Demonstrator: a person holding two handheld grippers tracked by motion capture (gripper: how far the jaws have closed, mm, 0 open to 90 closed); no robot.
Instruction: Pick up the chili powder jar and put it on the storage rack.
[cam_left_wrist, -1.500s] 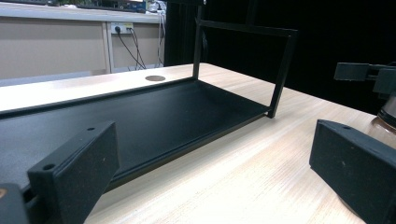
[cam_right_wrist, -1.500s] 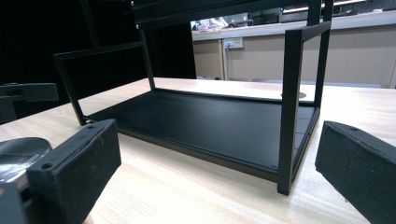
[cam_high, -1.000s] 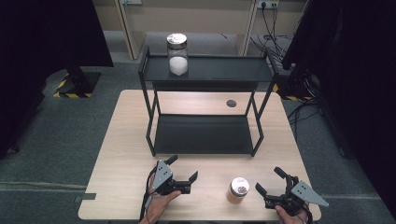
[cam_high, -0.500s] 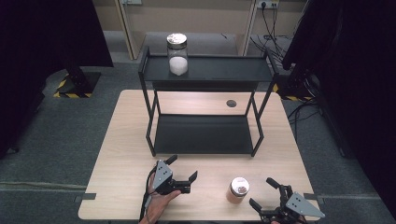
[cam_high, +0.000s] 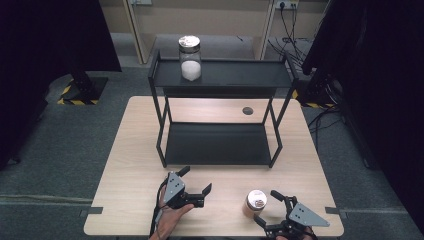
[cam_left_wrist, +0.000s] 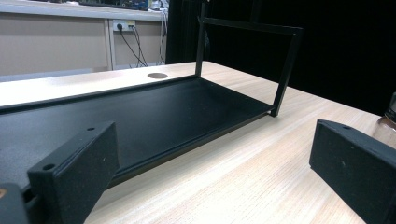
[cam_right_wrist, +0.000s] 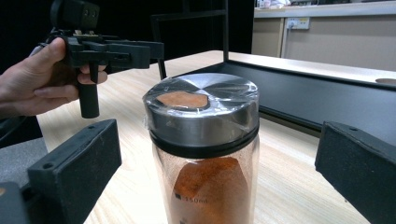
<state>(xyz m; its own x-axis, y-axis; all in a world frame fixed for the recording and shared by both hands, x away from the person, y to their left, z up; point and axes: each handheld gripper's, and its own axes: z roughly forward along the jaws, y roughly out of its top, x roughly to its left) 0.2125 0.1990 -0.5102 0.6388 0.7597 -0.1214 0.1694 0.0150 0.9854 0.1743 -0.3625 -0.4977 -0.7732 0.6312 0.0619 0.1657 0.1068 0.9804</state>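
Note:
A glass jar of orange powder (cam_high: 255, 202) with a steel lid stands upright near the table's front edge, right of centre. My right gripper (cam_high: 267, 206) is open just right of it. In the right gripper view the jar (cam_right_wrist: 205, 140) stands between the two black jaws, which are apart from the glass. My left gripper (cam_high: 196, 180) is open over bare table left of the jar, held by a hand (cam_right_wrist: 37, 84). Its jaws in the left gripper view point at the rack's lower shelf (cam_left_wrist: 140, 112) with nothing between them. A second jar, holding white powder (cam_high: 190, 62), stands on the rack's top shelf at its left end.
The black two-tier metal rack (cam_high: 220, 145) occupies the middle and back of the wooden table (cam_high: 135, 165). A round cable hole (cam_high: 247, 110) lies behind it. Dark curtains and cables surround the table.
My right gripper has moved left and toward the front edge, closing in on the orange-powder jar so its jaws now flank it. The left gripper has stayed put.

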